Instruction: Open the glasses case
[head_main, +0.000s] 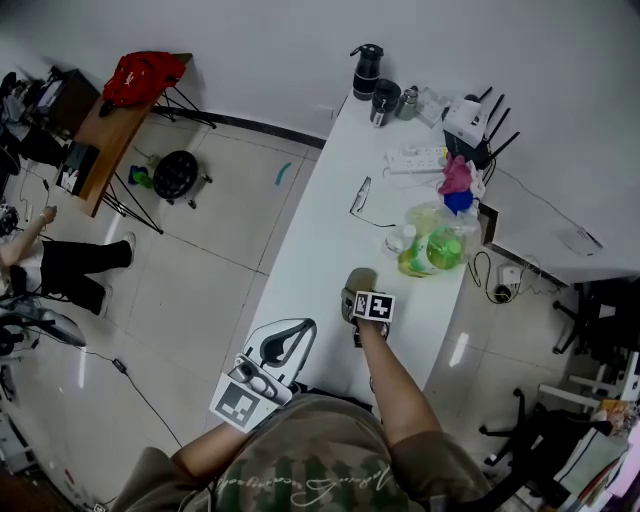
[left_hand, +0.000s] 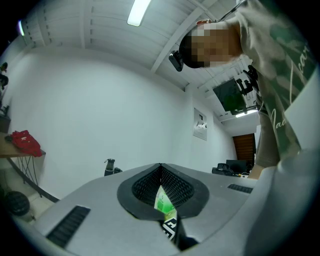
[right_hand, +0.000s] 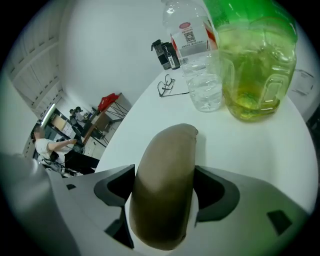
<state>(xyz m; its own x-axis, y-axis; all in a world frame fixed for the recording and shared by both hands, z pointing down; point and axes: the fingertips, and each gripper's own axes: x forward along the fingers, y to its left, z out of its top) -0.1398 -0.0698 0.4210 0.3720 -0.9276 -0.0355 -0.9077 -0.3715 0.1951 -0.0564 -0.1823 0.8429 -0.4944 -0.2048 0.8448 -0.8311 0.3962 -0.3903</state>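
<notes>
1. on the white table (head_main: 320, 240), head view: the tan glasses case (head_main: 360, 281) lies closed near the front edge, with the right gripper (head_main: 357, 300) over it.
2. left gripper view: the left gripper (left_hand: 161, 175) is clenched tight, nothing in it.
3. right gripper view: jaws are spread wide either side of the case, not squeezing it. a clear bottle (right_hand: 197, 60) stands just beyond.

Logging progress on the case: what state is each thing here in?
Glasses case: closed, lying on the table.
Right gripper: open, fingers either side of the case.
Left gripper: shut, empty.
Glasses: lying out on the table.
Water bottle: upright.
Green jug: upright, partly full.
</notes>
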